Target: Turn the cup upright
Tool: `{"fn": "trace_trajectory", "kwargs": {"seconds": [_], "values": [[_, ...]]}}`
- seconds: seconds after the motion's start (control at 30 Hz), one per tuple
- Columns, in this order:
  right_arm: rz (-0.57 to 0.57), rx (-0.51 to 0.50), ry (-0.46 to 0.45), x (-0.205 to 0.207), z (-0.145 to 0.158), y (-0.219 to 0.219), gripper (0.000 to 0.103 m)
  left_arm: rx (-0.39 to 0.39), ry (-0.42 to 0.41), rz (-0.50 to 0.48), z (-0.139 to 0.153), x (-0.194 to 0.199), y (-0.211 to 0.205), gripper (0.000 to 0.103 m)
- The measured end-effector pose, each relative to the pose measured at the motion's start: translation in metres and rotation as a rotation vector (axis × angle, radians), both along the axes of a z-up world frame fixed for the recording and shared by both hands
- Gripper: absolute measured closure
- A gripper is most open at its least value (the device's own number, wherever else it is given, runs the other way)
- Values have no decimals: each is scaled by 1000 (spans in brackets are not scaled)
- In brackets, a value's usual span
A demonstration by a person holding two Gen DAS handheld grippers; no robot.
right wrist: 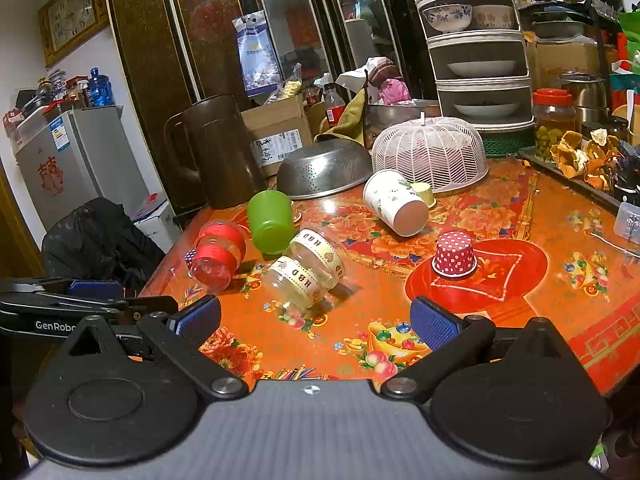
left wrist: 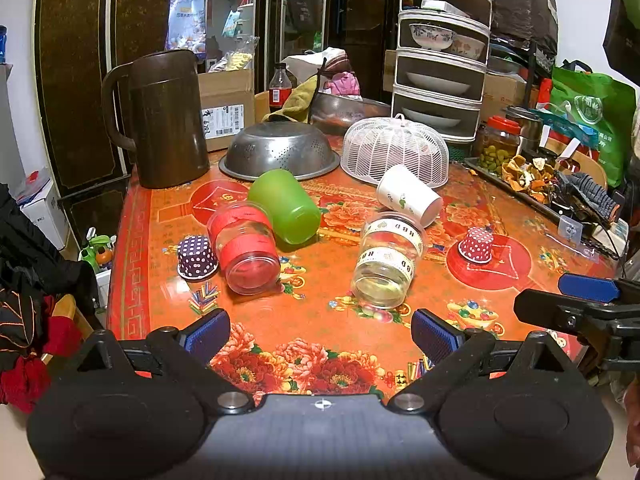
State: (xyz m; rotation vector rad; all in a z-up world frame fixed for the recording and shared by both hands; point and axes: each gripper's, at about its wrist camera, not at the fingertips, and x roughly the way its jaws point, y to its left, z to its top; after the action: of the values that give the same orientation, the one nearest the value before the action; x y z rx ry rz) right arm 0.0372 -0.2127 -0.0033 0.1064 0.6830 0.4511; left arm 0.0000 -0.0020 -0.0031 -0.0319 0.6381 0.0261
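Both grippers are held low over the table (left wrist: 520, 280), jaws spread wide, nothing between them: left gripper (left wrist: 320, 334), right gripper (right wrist: 316, 320).

Cups, all tipped or inverted, seen mid-frame in the left view:
- green cup (left wrist: 286, 206) lying on its side, centre, just in front of the colander (left wrist: 280, 154); inside hidden.
- red-banded clear jar (left wrist: 246, 248) on its side, touching the green cup, empty.
- clear jar (left wrist: 388, 260) with cream tape on its side, centre-right, empty; "HBD" is read on the tape.
- white paper cup (left wrist: 408, 196) on its side against the mesh food cover (left wrist: 396, 152), leaf print, empty.
- two dotted paper cups mouth-down: purple one (left wrist: 196, 258) left, just beside the red-banded jar; red one (left wrist: 476, 245) right, well apart.

Background: brown jug (left wrist: 168, 120) upper left, contents hidden. Red-lidded jar (left wrist: 498, 142) upper right holds green fruit. Bowls are stacked in the rack (left wrist: 442, 52). A shipping label is seen on the box (left wrist: 228, 108); handwriting unclear. "GenRobo" is read on the left gripper in the right view.
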Motion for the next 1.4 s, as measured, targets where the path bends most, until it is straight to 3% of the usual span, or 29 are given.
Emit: {"fn": "trace_trajectory", "kwargs": {"seconds": [1.4], "values": [[13, 14, 6, 0, 1, -2, 1, -1, 5, -1, -1, -1, -3, 4]]}}
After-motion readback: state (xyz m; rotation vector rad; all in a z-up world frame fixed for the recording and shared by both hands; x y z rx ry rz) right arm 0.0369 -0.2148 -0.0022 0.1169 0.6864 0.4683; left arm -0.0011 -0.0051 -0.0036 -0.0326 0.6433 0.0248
